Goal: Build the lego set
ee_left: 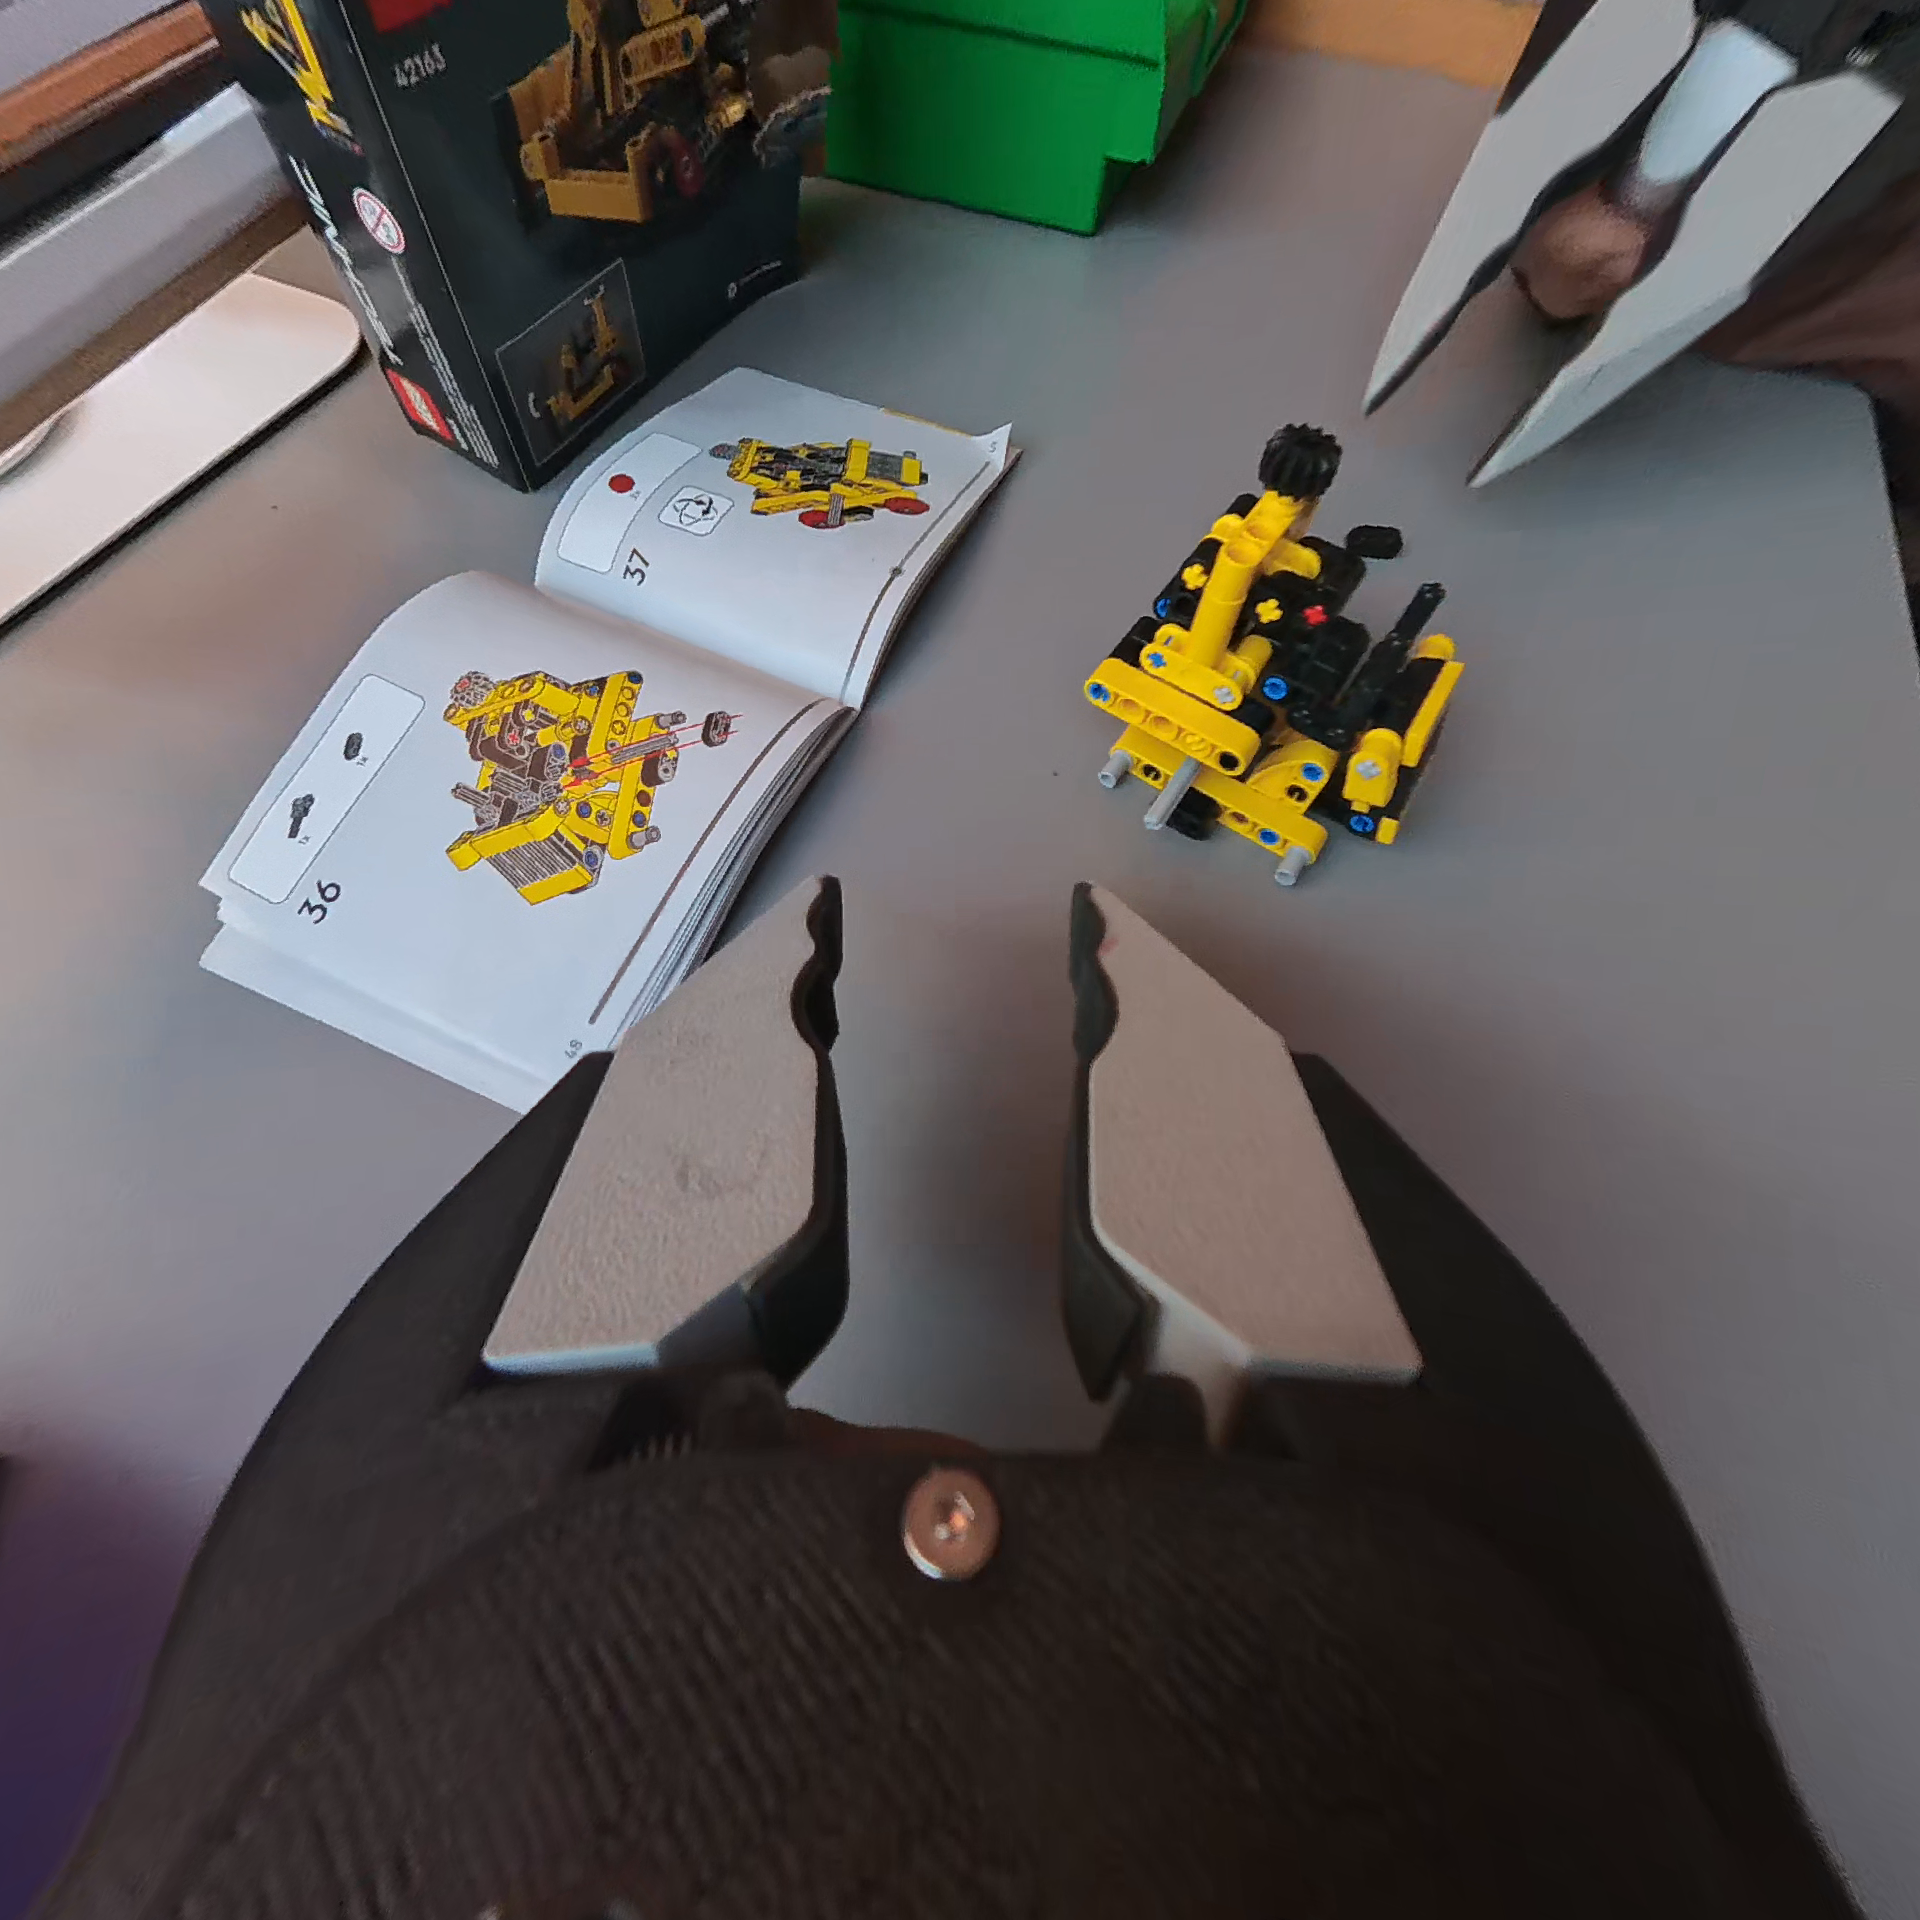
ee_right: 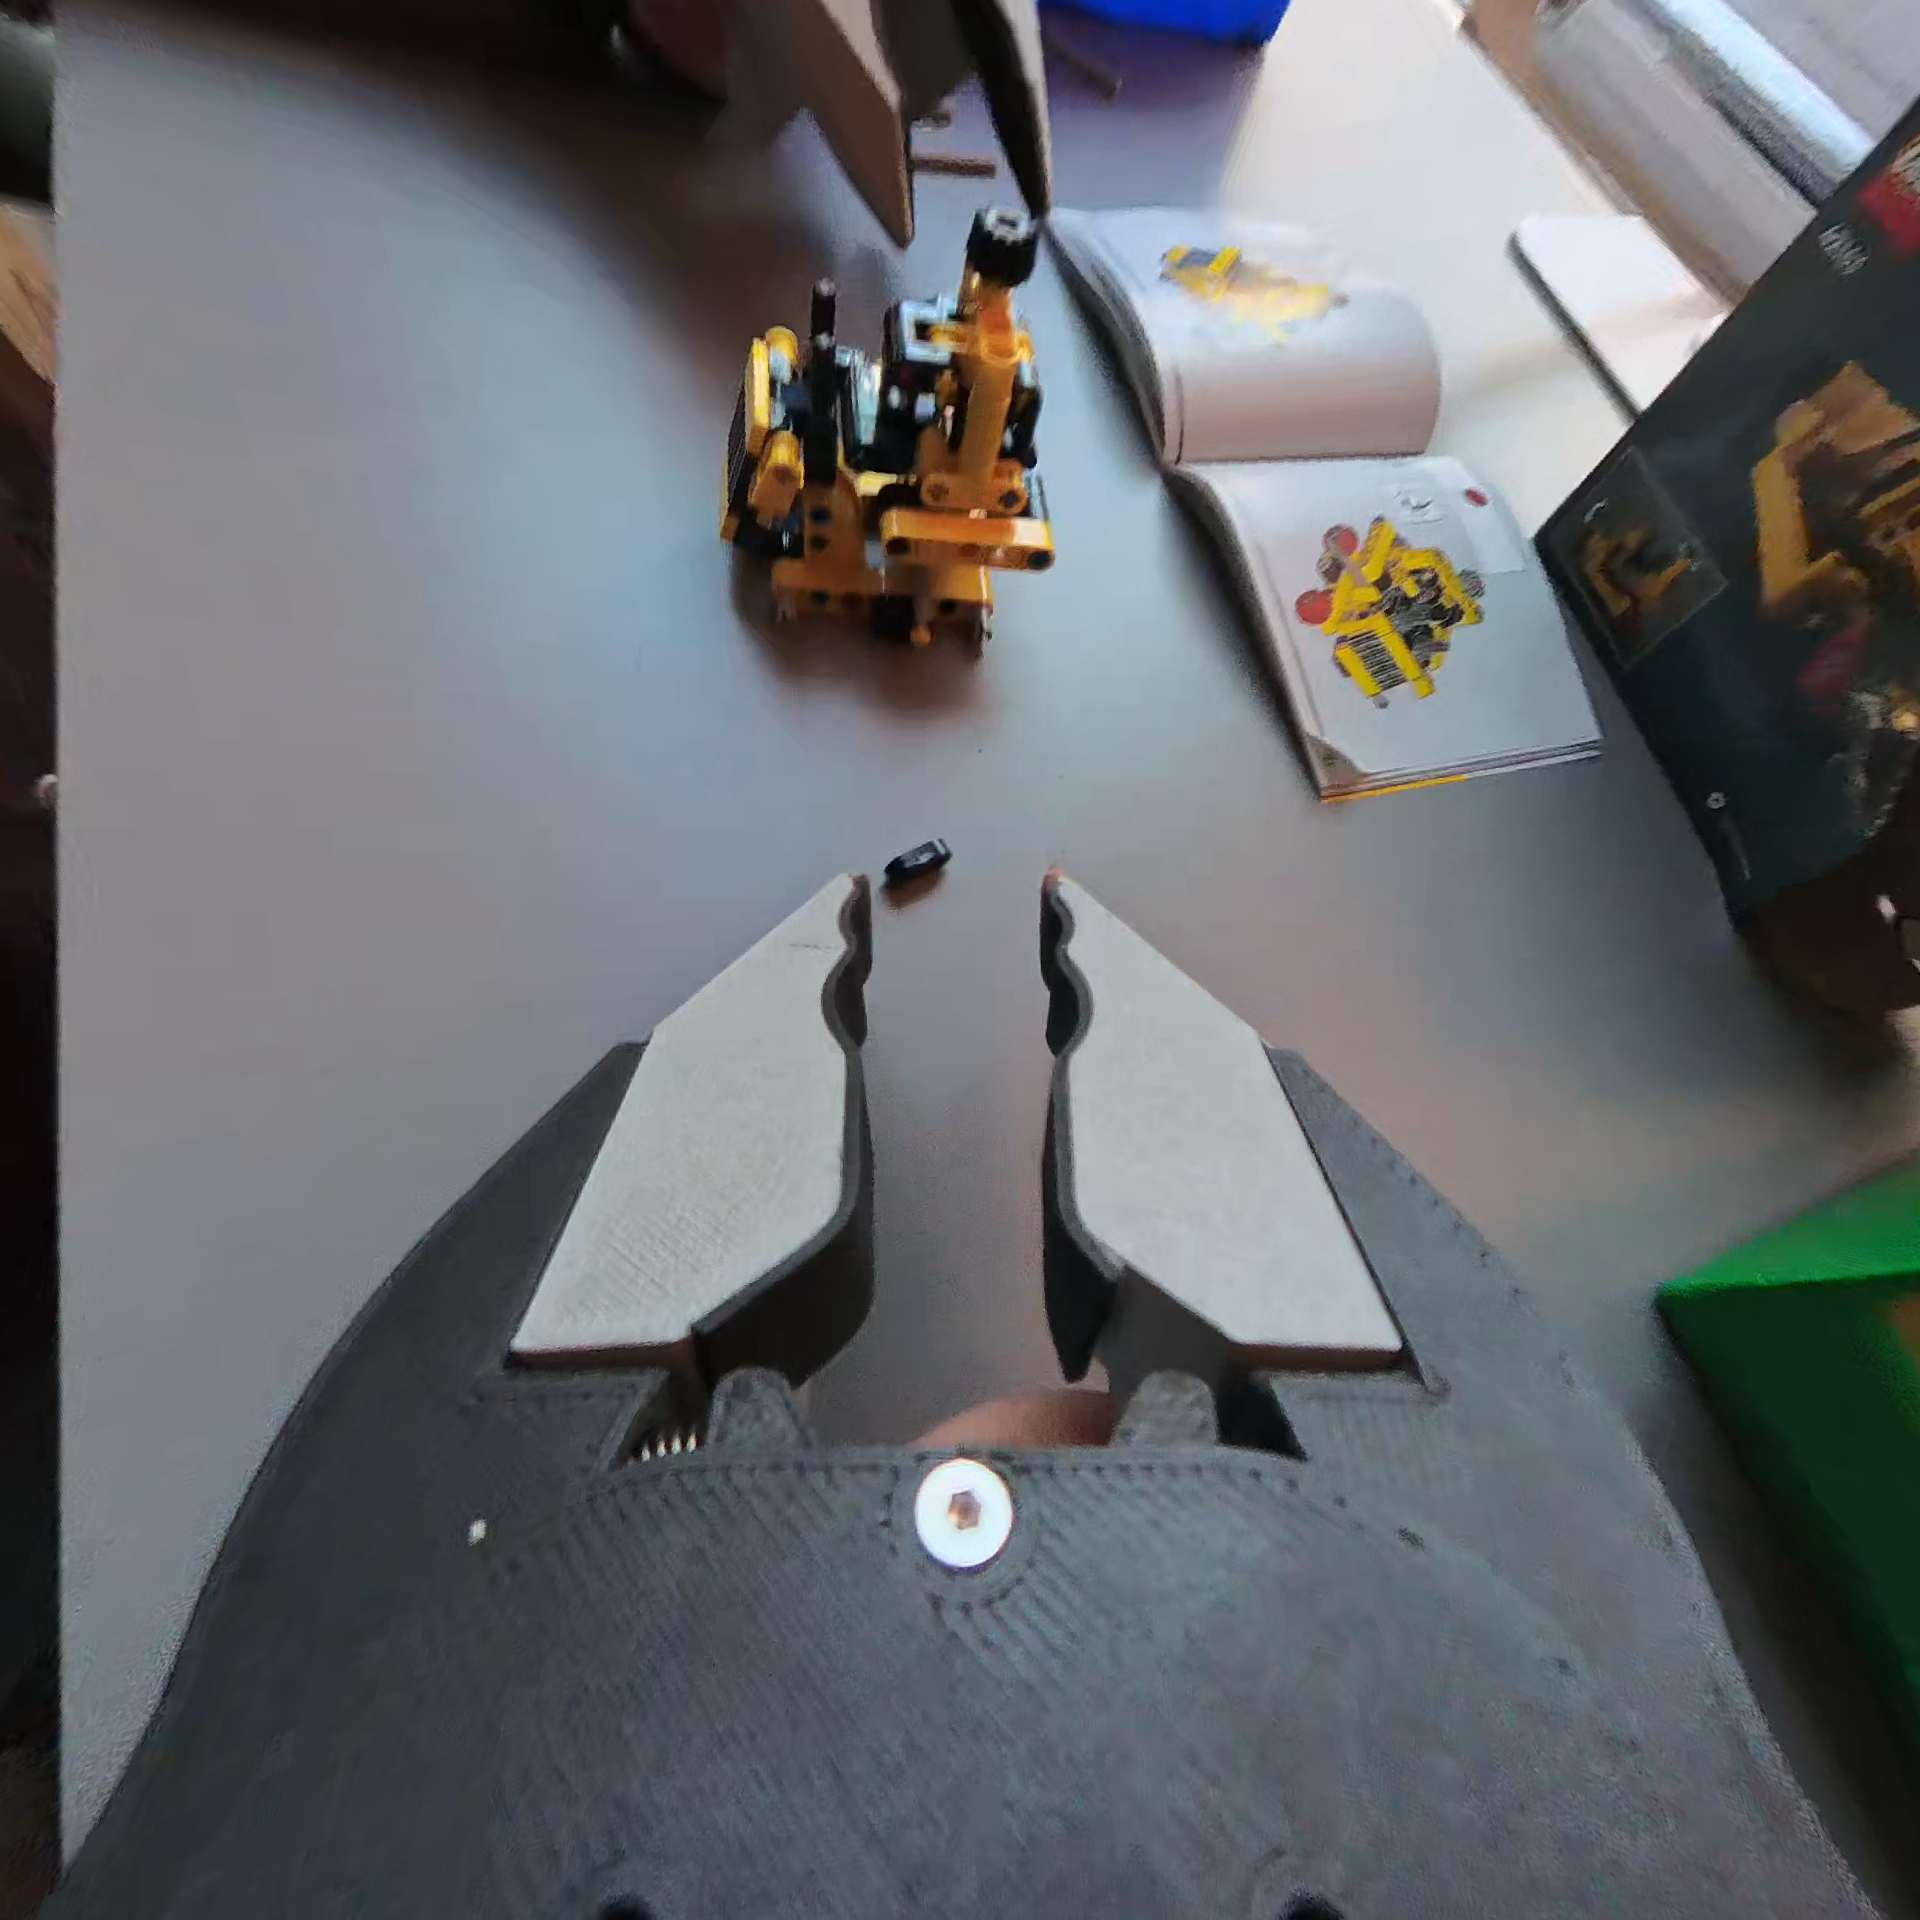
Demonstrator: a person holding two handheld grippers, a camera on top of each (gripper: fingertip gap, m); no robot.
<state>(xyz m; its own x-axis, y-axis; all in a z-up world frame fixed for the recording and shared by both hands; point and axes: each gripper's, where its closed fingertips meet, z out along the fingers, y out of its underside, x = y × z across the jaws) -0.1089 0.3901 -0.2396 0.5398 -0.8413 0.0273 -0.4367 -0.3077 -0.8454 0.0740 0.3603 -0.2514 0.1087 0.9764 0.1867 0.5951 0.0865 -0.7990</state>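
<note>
A partly built yellow and black Lego model (ee_left: 1278,686) stands on the grey table, with a black gear on top of its upright yellow beam; it also shows in the right wrist view (ee_right: 894,468). My left gripper (ee_left: 954,904) is open and empty, hovering short of the model; it also shows from the far side (ee_right: 971,223). My right gripper (ee_right: 954,888) is open and empty. A small loose black piece (ee_right: 916,860) lies on the table just beyond its fingertips, also visible behind the model (ee_left: 1374,540). The right gripper (ee_left: 1423,447) shows at the upper right.
An open instruction booklet (ee_left: 582,748) (ee_right: 1351,540) lies left of the model. The dark set box (ee_left: 499,208) (ee_right: 1766,582) stands behind it. A green bin (ee_left: 1008,104) (ee_right: 1829,1351) sits at the back. A white flat stand (ee_left: 156,416) is at the far left. There is about 20 centimeters between the tips of the two grippers.
</note>
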